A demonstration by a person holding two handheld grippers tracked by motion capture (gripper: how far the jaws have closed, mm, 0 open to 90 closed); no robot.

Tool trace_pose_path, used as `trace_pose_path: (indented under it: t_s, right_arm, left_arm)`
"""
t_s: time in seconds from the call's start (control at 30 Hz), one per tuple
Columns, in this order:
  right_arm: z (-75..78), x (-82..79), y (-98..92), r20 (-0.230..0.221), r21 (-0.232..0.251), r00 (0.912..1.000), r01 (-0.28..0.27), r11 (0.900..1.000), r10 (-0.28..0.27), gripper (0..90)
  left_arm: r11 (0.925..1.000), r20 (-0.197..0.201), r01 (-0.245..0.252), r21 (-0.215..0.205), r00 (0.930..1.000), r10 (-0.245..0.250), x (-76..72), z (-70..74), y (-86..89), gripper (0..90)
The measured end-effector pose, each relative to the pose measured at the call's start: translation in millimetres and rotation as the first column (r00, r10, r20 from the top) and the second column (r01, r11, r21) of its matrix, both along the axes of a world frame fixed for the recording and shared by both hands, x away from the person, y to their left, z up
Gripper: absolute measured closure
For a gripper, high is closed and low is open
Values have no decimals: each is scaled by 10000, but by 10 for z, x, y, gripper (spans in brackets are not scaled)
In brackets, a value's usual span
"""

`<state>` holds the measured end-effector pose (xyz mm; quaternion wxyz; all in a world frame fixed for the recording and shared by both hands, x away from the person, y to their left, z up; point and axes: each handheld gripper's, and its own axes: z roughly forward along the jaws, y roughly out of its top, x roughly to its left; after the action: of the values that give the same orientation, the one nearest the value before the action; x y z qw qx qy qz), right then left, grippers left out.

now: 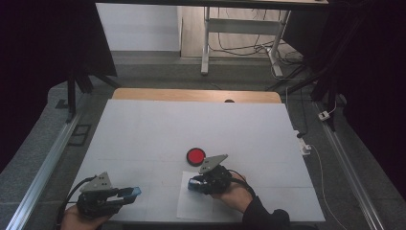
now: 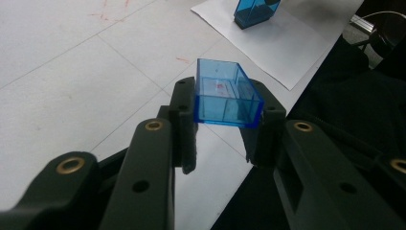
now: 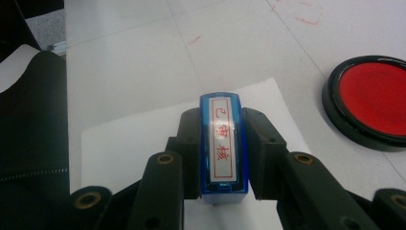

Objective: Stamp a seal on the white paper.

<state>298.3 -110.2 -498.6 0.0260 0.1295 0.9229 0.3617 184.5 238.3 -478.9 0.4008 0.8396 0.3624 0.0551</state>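
Left gripper (image 2: 225, 132) clamped tight on a clear blue stamp cap (image 2: 227, 96), open end facing the cam, held just above the near-left part of the white table (image 1: 143, 129). Right gripper (image 3: 224, 143) shut on the blue stamp (image 3: 223, 146) w/ red characters on its label, parked over a white paper sheet (image 3: 134, 139) near the front edge. Red ink pad (image 3: 371, 100) in a black round case just beyond the sheet, not touching it. Both hands low at the near edge, well apart.
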Motion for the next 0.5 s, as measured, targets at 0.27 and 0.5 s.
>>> trace_pose_path:
  t_s: [0.27, 0.5]
  right_arm:
    - [1, 20, -9, -119, -34, 9999, -2, 10000, 1, 701]
    - [-17, 74, -37, -649, 281, 9978, 120, 9995, -102, 702]
  left_arm:
    - [10000, 1, 2, 14, 10000, -2, 0, -1, -3, 683]
    - [10000, -7, 33, 25, 10000, -33, 1, -2, -4, 683]
